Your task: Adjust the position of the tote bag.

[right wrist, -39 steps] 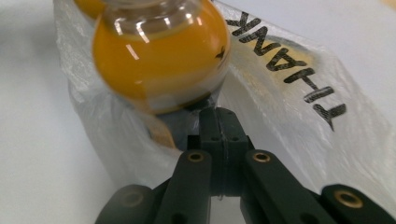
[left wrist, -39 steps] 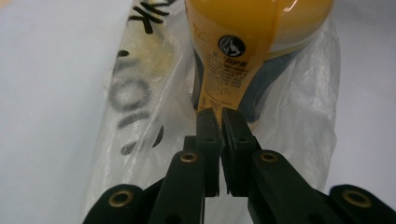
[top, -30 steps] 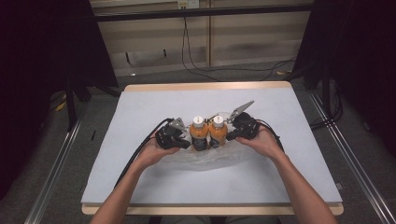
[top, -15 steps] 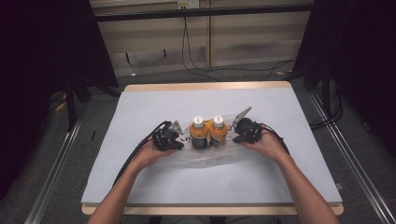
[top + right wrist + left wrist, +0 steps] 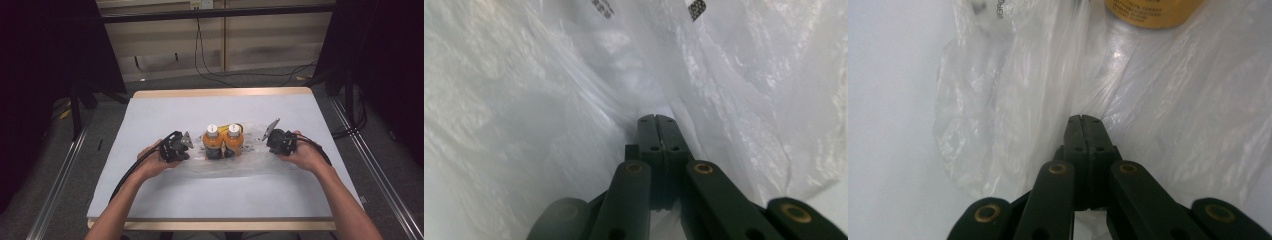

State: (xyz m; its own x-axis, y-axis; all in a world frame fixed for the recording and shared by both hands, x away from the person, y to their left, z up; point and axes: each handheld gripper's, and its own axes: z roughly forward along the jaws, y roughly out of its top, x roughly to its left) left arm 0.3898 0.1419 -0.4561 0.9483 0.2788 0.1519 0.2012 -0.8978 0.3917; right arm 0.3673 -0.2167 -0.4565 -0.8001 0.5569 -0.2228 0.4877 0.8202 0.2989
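So both tongs are clamped fully closed on thin film: left gripper (image 5: 1082, 120) pinches a fold of the bag (image 5: 1013, 100), right gripper (image 5: 657, 119) pinches the bag's other side, w/ film bunched round the tips in each gripper view. In the high view the left gripper (image 5: 176, 146) and right gripper (image 5: 278, 140) sit either side of the two bottles (image 5: 223, 141), which stand upright btwn them, touching each other, on or in the bag (image 5: 250, 162) — can't tell which. Risks, as I judge them: film is slick & thin, so a pull apart could slip it out of one jaw pair or tear it at the pinch. Uneven pull, one hand faster than the other, would drag the plastic under the bottles & tip them; they're tall, narrow, close together, so one falling likely knocks the other. Lifting w/ only a small fold gripped could dump both onto the table (image 5: 150, 115).
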